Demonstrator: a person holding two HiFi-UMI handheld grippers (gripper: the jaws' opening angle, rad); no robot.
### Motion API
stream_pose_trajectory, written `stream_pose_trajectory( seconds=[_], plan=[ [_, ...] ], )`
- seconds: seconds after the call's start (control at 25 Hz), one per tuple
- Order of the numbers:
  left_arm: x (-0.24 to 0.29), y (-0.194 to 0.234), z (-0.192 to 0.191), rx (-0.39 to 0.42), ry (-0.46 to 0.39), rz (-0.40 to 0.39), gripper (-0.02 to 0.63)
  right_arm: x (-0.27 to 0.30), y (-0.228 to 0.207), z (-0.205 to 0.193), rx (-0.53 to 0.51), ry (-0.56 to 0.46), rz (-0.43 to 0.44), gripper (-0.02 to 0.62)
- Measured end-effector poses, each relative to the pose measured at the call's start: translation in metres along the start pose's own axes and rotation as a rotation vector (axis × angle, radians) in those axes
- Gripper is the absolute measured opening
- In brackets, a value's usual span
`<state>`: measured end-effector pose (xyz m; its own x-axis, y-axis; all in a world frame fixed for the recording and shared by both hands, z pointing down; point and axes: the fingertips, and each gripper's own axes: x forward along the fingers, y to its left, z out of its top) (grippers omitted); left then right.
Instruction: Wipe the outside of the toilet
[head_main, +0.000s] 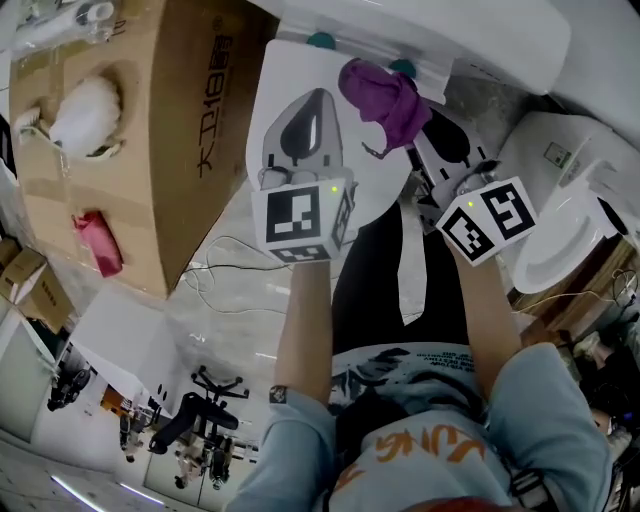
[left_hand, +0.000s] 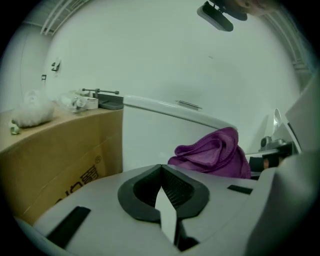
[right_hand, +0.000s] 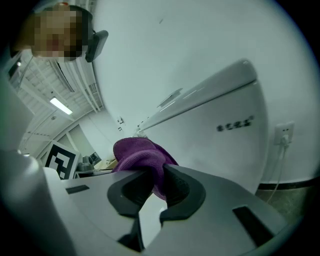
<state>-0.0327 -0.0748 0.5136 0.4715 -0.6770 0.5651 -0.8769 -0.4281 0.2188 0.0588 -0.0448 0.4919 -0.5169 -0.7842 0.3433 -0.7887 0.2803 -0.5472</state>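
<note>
Upper centre of the head view: a person's right gripper clamps a bunched purple cloth over the white toilet, just in front of its tank. In the right gripper view the cloth fills the gap between the jaws, with the tank rising behind it. The left gripper, jaws pressed together on nothing, hangs over the lid to the cloth's left. A cardboard box stands at frame left. A white fluffy wad and a pink item lie on its top; its inside is out of sight.
</note>
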Motion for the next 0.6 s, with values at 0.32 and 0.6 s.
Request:
stream_pose_trajectory(
  seconds=[0.32,0.6],
  plan=[
    [-0.02,0.065,-0.014,-0.099,-0.013,0.118,0.025,0.072,0.039,-0.013,-0.065,0.066,0.097,0.06],
    [-0.003,0.098,-0.021,-0.128,-0.013,0.143,0.025,0.132,0.044,-0.016,-0.104,0.081,0.069,0.06]
  ],
)
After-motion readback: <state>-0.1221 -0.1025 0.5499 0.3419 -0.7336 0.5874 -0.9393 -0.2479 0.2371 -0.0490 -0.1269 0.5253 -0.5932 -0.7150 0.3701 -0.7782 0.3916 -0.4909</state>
